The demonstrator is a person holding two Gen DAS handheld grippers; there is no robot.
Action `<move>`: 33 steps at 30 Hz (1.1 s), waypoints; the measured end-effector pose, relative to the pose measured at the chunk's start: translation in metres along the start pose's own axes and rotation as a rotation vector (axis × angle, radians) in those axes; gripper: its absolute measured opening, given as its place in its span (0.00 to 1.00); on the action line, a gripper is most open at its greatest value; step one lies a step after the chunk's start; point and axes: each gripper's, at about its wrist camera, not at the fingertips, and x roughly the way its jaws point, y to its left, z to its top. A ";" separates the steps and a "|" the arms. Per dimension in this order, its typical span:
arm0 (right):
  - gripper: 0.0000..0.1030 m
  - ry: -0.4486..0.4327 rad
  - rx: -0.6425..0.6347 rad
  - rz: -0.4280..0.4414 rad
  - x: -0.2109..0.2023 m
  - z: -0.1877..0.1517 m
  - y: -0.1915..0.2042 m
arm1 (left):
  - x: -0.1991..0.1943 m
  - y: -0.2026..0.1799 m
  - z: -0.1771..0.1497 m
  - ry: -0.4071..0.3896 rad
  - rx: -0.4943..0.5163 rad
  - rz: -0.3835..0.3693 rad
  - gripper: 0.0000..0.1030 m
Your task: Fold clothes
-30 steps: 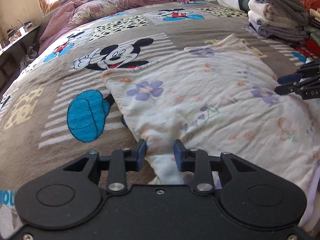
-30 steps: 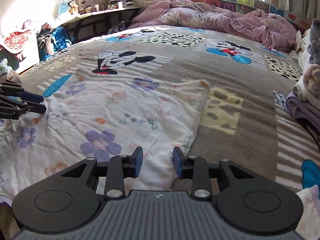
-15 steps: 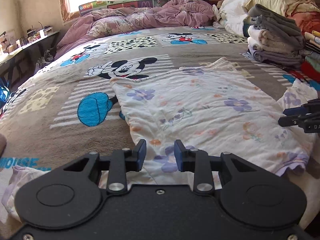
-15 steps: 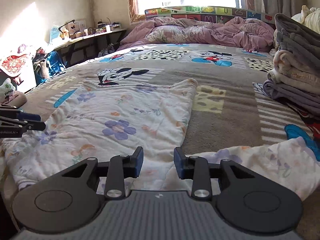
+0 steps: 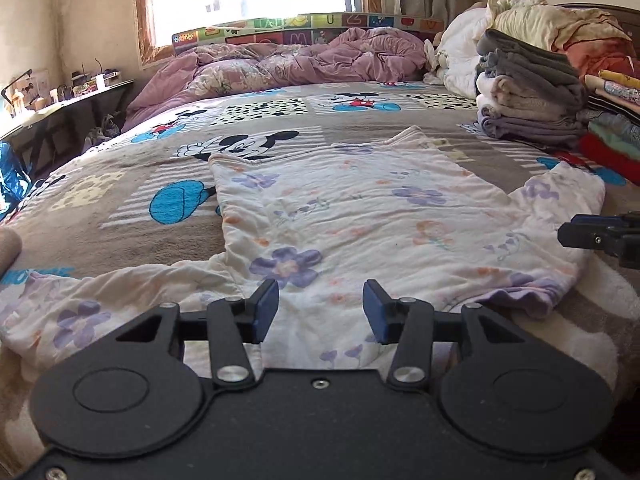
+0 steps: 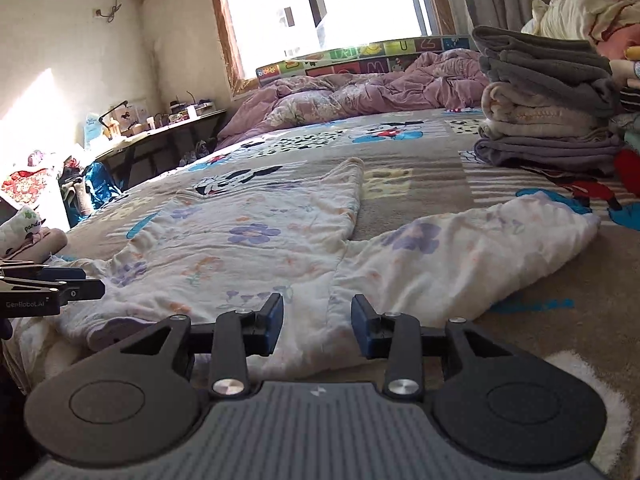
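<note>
A white long-sleeved top with purple flowers (image 5: pixel 360 216) lies flat on the bed, sleeves spread left and right; it also shows in the right wrist view (image 6: pixel 256 248). My left gripper (image 5: pixel 319 310) is open and empty, just above the top's near edge. My right gripper (image 6: pixel 317 326) is open and empty over the near edge by the right sleeve (image 6: pixel 480 248). Each gripper shows at the side of the other's view: the right one (image 5: pixel 600 236), the left one (image 6: pixel 52 288).
The bed carries a grey Mickey Mouse blanket (image 5: pixel 120 216). A stack of folded grey and beige clothes (image 5: pixel 528 96) stands at the right, a crumpled purple duvet (image 5: pixel 300 64) at the far end. A cluttered desk (image 6: pixel 160 128) is on the left.
Both grippers have pulled back toward the near edge of the bed and dropped lower. Both jaws have opened wider. The whole top and both sleeves have come into view.
</note>
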 end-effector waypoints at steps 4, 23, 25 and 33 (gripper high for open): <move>0.47 0.031 -0.129 0.030 0.006 -0.006 0.029 | 0.016 -0.017 -0.012 0.083 0.076 0.017 0.44; 0.45 -0.025 -0.239 0.108 -0.013 -0.009 0.051 | -0.017 -0.004 -0.014 -0.136 -0.114 0.178 0.44; 0.47 -0.048 -0.176 0.098 -0.012 -0.005 0.042 | 0.009 0.019 -0.021 0.031 -0.198 0.199 0.46; 0.49 0.032 -0.091 0.080 0.012 -0.011 0.023 | 0.004 0.070 -0.021 -0.088 -0.531 0.079 0.48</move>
